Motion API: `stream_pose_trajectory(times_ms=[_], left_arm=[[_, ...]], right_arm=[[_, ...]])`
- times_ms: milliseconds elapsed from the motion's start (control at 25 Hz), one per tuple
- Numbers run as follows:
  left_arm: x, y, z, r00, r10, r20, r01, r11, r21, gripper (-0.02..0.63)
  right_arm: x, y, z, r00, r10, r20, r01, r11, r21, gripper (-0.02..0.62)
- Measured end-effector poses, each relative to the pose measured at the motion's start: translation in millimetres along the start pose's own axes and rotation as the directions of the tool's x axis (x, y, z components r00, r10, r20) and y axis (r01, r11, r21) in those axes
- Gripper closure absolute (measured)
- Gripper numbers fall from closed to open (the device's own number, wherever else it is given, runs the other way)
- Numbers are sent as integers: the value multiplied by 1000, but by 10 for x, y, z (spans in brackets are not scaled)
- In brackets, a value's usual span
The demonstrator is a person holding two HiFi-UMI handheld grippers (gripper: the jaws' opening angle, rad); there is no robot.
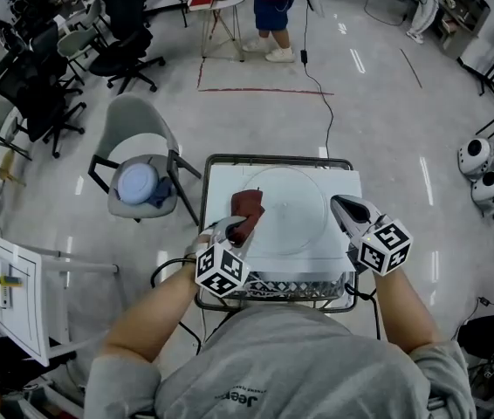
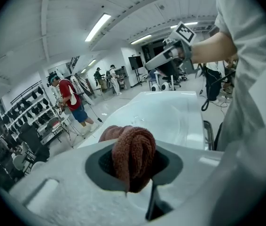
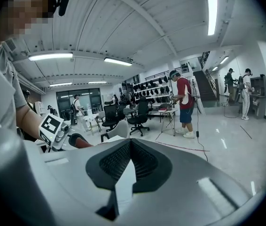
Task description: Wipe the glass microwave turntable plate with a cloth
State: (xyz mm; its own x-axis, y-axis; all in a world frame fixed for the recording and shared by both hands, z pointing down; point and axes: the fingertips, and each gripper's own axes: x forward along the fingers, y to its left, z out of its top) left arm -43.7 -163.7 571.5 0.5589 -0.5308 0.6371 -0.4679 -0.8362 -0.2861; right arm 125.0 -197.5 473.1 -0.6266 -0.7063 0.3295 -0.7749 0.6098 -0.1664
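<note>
While the left tongs [image 1: 243, 226] [image 2: 134, 160] are clamping the rust-brown terry cloth [image 1: 249, 206] [image 2: 132, 150] at the left part of the round clear glass turntable plate [image 1: 298, 209] [image 2: 168, 117], which is lying on the white worktop [image 1: 226, 182], wiping seems to be starting. Next, the cloth is likely needing pressing down and sweeping across. The right tongs [image 1: 345, 206] [image 3: 130, 146] are sitting closed and empty beside the plate's right rim.
</note>
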Motion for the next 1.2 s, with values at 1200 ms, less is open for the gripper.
stream_pose_trajectory(times_ms=[1200], left_arm=[[875,931,549,994,110,-10,-109,993,38,525]], right_arm=[[-2,-91,9,1000,-8,3,8,1000,-9,586]])
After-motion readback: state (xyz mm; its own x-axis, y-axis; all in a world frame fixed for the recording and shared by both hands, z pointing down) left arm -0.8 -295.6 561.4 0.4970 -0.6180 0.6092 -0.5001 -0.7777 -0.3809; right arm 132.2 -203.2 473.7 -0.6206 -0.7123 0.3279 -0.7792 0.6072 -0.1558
